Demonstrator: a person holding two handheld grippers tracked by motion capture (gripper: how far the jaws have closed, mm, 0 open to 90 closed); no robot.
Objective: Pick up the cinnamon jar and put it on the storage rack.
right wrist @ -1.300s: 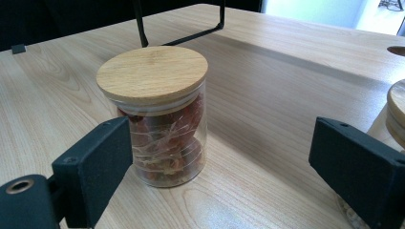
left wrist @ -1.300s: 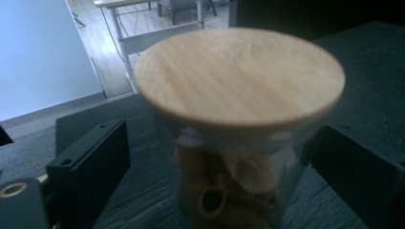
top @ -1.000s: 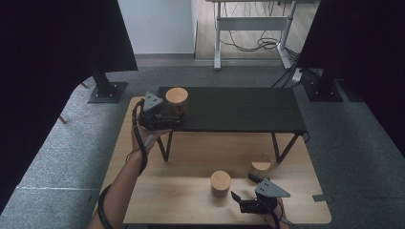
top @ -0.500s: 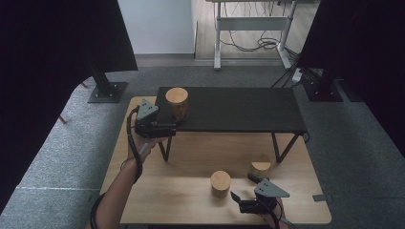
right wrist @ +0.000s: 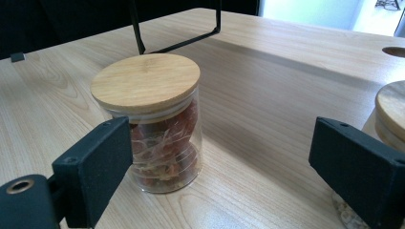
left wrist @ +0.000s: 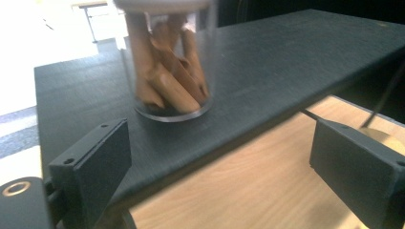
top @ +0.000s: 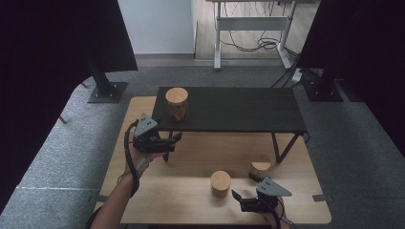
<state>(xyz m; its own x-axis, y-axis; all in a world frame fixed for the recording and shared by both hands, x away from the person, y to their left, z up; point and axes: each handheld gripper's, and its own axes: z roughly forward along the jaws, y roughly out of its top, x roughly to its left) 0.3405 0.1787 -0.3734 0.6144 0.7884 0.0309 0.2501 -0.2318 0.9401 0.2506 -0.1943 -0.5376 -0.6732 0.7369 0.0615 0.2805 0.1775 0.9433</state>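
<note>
Right gripper (top: 244, 199), jaws spread and empty, faced the upright wooden-lidded jar (top: 220, 183) standing just ahead and toward its left jaw on the table (top: 191, 210), far nearer than the left gripper (top: 173, 141).

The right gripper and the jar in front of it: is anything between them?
Nothing: the right gripper view shows bare wooden table between the right gripper and jar.

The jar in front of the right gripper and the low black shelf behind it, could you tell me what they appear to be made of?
The jar looks like clear, glossy glass: its reddish-brown contents show through the wall. Its lid appears to be pale, matte wood or bamboo, with visible grain. The low black shelf has a matte, finely textured black top, perhaps painted board or metal, and thin dark legs that look like metal rod.
</note>
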